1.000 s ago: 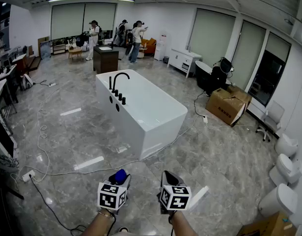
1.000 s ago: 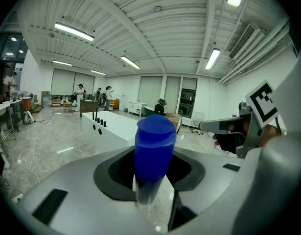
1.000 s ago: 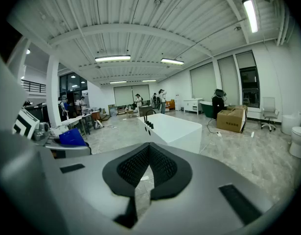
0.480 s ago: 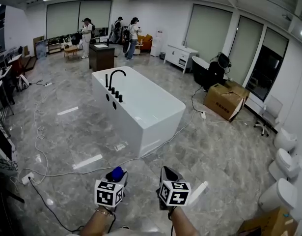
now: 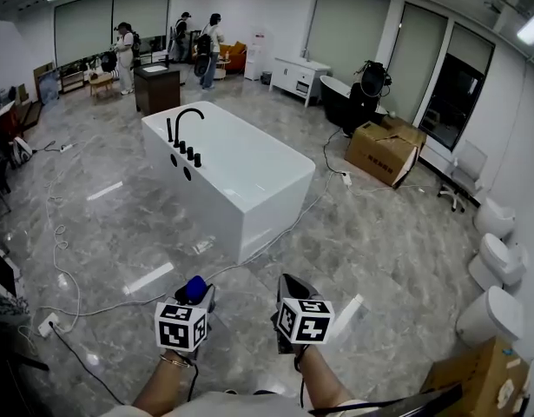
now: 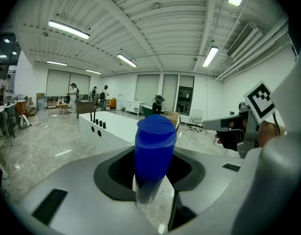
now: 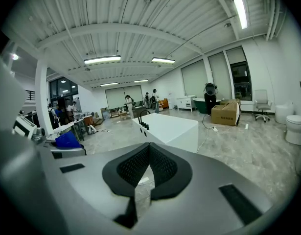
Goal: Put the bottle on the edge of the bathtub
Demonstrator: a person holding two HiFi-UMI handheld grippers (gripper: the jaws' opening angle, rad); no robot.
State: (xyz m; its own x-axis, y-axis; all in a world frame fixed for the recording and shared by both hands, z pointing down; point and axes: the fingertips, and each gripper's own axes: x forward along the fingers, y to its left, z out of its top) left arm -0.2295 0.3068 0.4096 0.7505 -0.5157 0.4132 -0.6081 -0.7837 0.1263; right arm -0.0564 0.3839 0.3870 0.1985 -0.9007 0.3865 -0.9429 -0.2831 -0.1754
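A blue bottle [image 6: 154,148] stands upright between the jaws of my left gripper [image 6: 151,171], which is shut on it. In the head view that gripper [image 5: 198,293] hangs low at the left with the bottle's blue cap [image 5: 194,288] showing above its marker cube. My right gripper [image 5: 288,283] hangs beside it, its black pads [image 7: 162,166] closed together on nothing. The white freestanding bathtub [image 5: 240,181], with a black faucet [image 5: 183,122] on its left rim, stands on the floor a few steps ahead of both grippers; it also shows as the bathtub [image 6: 110,126] and the bathtub [image 7: 172,127].
Grey marble floor with white cables [image 5: 62,241] trailing left of the tub. A cardboard box [image 5: 384,150] sits at the right rear, with toilets [image 5: 495,263] along the right wall. A dark cabinet [image 5: 156,89] and several people [image 5: 125,55] are at the back.
The head view has swung to the right, so the bathtub sits further left in the frame. Both grippers ride slightly higher in it. The left gripper keeps hold of the bottle.
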